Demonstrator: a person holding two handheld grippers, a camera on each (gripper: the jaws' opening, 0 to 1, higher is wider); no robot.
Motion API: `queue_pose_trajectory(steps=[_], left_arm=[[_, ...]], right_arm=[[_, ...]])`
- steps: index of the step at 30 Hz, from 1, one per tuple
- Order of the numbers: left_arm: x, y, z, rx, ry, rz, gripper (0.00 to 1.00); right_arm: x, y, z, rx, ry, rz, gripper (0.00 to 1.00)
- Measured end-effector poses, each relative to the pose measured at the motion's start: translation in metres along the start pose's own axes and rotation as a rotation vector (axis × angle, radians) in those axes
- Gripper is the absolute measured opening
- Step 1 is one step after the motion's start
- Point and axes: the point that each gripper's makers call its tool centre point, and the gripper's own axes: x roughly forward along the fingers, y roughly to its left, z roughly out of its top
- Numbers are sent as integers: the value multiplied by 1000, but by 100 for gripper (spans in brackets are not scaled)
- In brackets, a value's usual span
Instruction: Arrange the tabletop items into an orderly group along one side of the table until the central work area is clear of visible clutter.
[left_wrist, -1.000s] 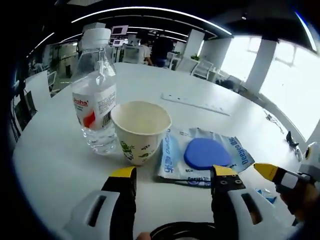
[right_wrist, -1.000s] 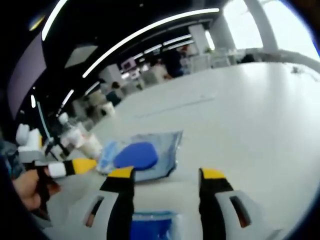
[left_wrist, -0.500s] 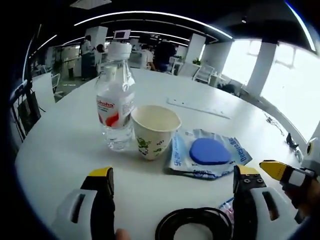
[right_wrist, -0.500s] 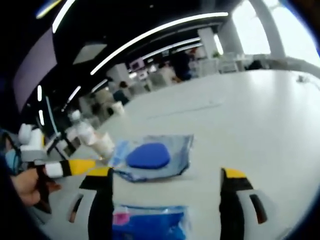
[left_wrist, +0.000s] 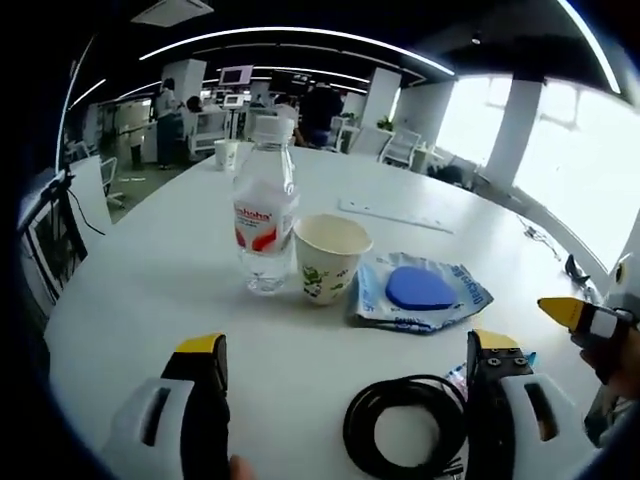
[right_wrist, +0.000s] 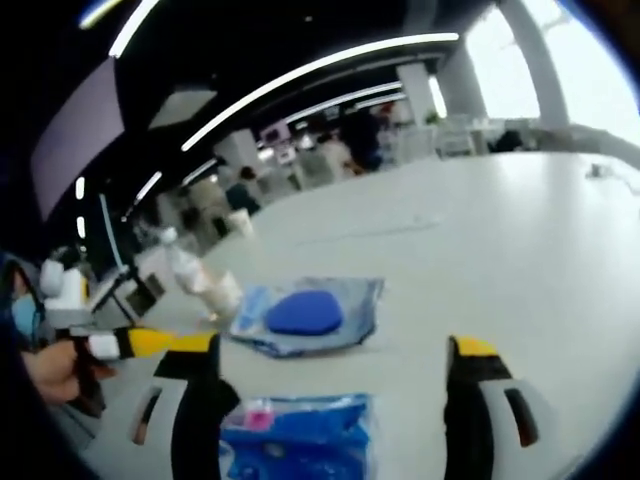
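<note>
We note both claws drawn back and spread wide since a second ago, left claw (left_wrist: 345, 350) over the black cable coil (left_wrist: 405, 437), right claw (right_wrist: 335, 352) over the blue packet (right_wrist: 297, 437), so bottle (left_wrist: 265, 205), cup (left_wrist: 331, 258) and pouch (left_wrist: 422, 292) sit grouped on the desk (left_wrist: 150, 290), nothing held.

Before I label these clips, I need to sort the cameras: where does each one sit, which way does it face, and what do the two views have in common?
Left gripper view: rides on the left gripper, looking along its open jaws over the white table at the water bottle, paper cup, wipes pack and black cable coil; the right gripper enters at right.
Right gripper view: rides on the right gripper, open jaws above a blue packet; the left gripper enters at left, in a hand.
Shared: bottle, cup, wipes pack, table.
</note>
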Motion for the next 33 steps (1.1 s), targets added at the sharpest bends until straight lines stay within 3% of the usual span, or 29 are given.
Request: queue_pose_trajectory(steps=[7, 11, 17, 20, 23, 27, 33], left_arm=[[-14, 7, -13, -5, 35, -33, 100], [-20, 10, -11, -4, 26, -40, 100], [-31, 12, -4, 15, 2, -10, 100], [-40, 13, -1, 18, -14, 39, 100], [-45, 5, -8, 8, -20, 69, 100], [-48, -14, -26, 7, 16, 83, 100], [-47, -35, -34, 17, 27, 93, 100]], right_arm=[[-19, 6, 0, -12, 5, -19, 89], [-24, 6, 1, 0, -1, -18, 88], [-22, 2, -8, -13, 14, 43, 87], [-22, 3, -14, -38, 48, 93, 85], [-27, -3, -13, -13, 43, 114, 85], [-30, -17, -17, 18, 57, 134, 84], [-36, -29, -21, -13, 87, 173, 83]])
